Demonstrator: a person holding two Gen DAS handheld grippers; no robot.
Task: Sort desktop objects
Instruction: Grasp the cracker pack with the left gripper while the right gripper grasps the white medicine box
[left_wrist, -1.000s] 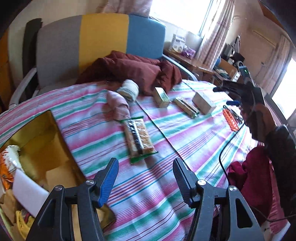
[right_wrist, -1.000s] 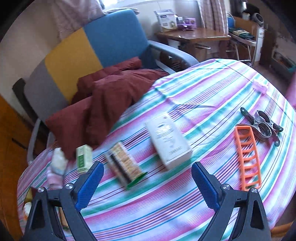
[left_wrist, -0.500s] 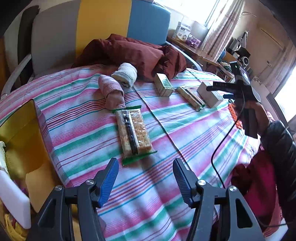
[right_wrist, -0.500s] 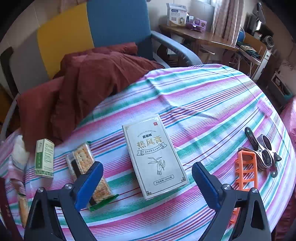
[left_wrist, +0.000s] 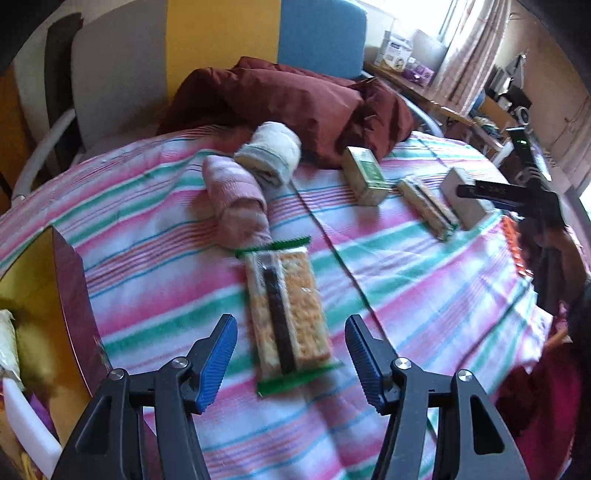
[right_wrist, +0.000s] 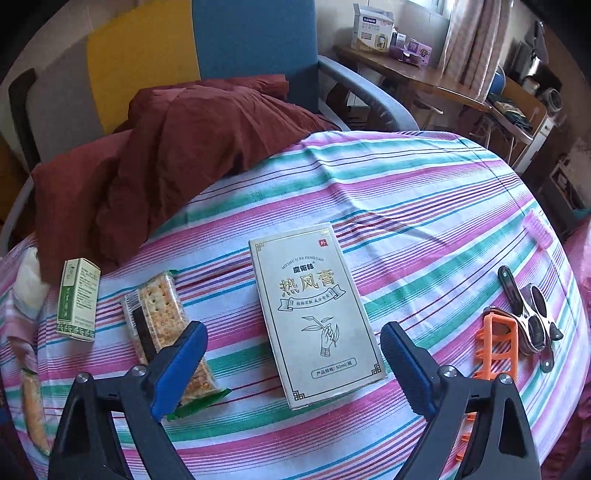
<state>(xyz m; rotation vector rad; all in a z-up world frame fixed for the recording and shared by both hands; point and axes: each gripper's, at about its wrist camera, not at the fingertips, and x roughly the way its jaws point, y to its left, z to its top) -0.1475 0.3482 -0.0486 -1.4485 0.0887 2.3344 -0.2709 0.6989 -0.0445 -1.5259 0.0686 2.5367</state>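
The table (right_wrist: 424, 192) wears a cloth with pink and green stripes, and many small things lie on it.

The right gripper (right_wrist: 291, 363) hangs right over the big white box (right_wrist: 314, 314). Its two blue jaws are open, one on each long side of the box, and they do not touch it. They have just been closing in a little. The box lies flat, about in the middle of the table as this camera shows it. Its long way runs from the gripper toward the far edge of the table, where the red cloth (right_wrist: 177, 147) hangs over. So the jaws already sit across the short way of the box. That looks like a good fit for a grab. The gripper probably only has to go down and squeeze.

The left gripper (left_wrist: 290, 358) is open too, and it holds nothing. The cracker pack (left_wrist: 286, 314) lies just ahead of it. The near end of the pack sits between the two jaw tips. The pack's long way also points away from the gripper, toward the pink roll (left_wrist: 238, 201). At the left edge of the table stands a gold box (left_wrist: 40, 295) with things already in it. I think the sorted things go there.

Each hand is nearest to its own thing.
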